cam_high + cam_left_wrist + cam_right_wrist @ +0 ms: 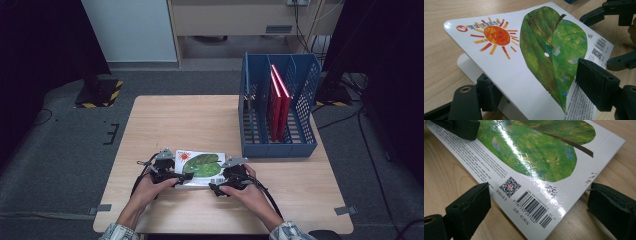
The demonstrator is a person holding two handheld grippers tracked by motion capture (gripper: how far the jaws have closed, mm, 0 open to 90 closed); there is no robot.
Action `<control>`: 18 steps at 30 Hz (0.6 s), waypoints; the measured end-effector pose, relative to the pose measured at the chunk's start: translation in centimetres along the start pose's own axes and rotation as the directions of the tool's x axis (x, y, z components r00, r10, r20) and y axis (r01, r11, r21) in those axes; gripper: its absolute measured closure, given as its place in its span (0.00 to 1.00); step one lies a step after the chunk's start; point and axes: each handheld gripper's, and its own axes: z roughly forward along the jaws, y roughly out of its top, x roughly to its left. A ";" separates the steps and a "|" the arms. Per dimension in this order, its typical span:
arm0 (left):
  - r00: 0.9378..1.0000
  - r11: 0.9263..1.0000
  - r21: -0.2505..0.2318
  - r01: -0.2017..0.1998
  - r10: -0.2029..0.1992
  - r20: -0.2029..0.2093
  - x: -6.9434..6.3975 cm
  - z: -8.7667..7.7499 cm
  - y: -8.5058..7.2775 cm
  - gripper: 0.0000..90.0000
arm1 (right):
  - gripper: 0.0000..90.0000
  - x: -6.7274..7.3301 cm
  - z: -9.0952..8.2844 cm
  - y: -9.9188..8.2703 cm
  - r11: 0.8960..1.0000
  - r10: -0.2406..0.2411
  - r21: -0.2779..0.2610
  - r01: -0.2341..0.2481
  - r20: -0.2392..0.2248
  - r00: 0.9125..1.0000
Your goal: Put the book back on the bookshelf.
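Lying on wooden table (165, 120), book (200, 167), grey carpet (60, 150) around

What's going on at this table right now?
A person at a wooden table is handling a picture book with a sun and a green leaf on its cover. The left gripper has one jaw under the book and one on top, tilting that side up off the table. The right gripper is open, its jaws straddling the barcode corner without pressing on it. A blue file rack stands further back, holding two red books upright.
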 end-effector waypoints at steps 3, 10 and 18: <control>1.000 0.999 0.025 -0.020 0.020 -0.002 -0.4 0.0 0.2 0.35 | 0.06 0.1 0.0 0.0 1.000 -0.022 0.005 0.022 0.014 1.000; 1.000 0.999 0.037 -0.028 0.028 0.013 -0.8 -0.1 0.3 0.48 | 0.09 -0.1 -0.4 0.3 1.000 -0.006 -0.019 0.006 0.014 1.000; 0.997 0.997 0.030 -0.077 0.077 0.014 -1.3 -0.4 0.5 0.56 | 0.09 -0.6 -0.4 0.3 1.000 0.012 -0.010 -0.012 0.006 1.000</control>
